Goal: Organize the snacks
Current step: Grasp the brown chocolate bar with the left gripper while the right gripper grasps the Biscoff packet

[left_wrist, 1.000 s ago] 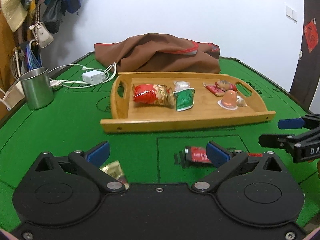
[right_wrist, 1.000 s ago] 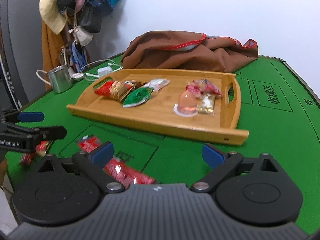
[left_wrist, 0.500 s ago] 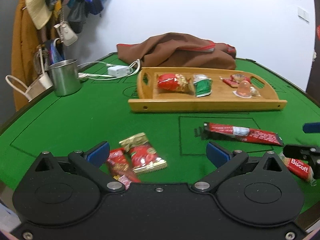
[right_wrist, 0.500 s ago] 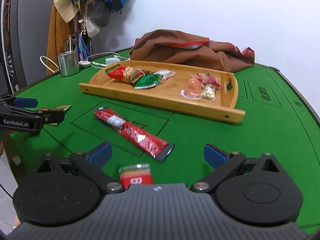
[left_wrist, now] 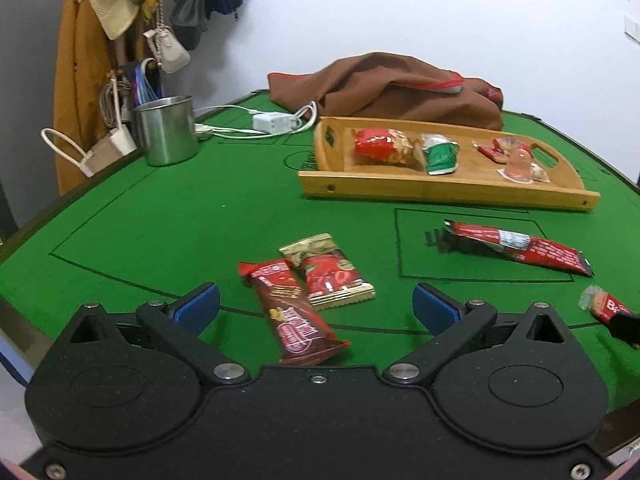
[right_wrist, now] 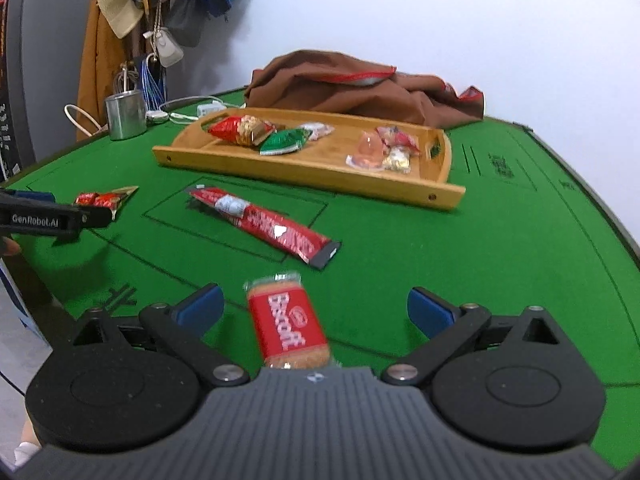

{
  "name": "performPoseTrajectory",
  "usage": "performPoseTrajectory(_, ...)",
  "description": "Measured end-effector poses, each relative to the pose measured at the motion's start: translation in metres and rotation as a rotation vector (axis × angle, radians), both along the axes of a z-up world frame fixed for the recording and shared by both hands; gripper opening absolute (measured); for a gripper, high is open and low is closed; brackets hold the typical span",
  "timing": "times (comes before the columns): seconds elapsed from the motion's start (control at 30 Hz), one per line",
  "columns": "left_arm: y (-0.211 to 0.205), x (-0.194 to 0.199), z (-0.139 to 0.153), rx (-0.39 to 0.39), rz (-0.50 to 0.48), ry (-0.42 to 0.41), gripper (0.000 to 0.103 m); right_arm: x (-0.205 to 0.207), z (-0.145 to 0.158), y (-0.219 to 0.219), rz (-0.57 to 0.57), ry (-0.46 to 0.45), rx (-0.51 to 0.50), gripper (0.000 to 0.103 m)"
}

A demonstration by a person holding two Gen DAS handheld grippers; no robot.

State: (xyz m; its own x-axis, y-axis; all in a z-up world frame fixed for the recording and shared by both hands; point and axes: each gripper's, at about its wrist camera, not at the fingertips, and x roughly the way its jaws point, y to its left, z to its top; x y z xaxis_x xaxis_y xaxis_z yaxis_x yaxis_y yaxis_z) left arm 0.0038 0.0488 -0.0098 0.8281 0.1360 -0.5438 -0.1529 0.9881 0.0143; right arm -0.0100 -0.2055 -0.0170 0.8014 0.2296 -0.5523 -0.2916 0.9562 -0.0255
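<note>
The Biscoff packet [right_wrist: 288,326] lies on the green table [right_wrist: 440,260] just short of the wooden tray [right_wrist: 320,168], which already holds sorted snacks, so it likely goes there. Your right gripper [right_wrist: 316,308] straddles it, jaws spread wide, touching nothing. Your left gripper [left_wrist: 316,306], equally spread and empty, frames the brown bar [left_wrist: 292,316].

Your tray [left_wrist: 440,190] sits far across the surface [left_wrist: 200,216], a cup [left_wrist: 167,136] to its left. A long packet [left_wrist: 516,245] lies before the tray.
</note>
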Motion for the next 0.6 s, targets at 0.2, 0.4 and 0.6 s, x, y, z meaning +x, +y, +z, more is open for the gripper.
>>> performPoseTrajectory(0.2, 0.0034, 0.0020, -0.0037, -0.026, 0.021, 0.019, 0.101, -0.0064, -0.0024, 0.0046, 0.001, -0.016, -0.021, 0.102)
performPoseTrajectory(0.4, 0.0035, 0.0046, -0.0083, -0.044, 0.014, 0.048, 0.096, -0.0091, -0.0064, 0.0072, 0.002, -0.011, -0.030, 0.099)
performPoseTrajectory(0.6, 0.0041, 0.0054, -0.0085, -0.043, 0.029, 0.050, 0.092, -0.0075, -0.0077, 0.0058, -0.009, -0.010, -0.004, 0.092)
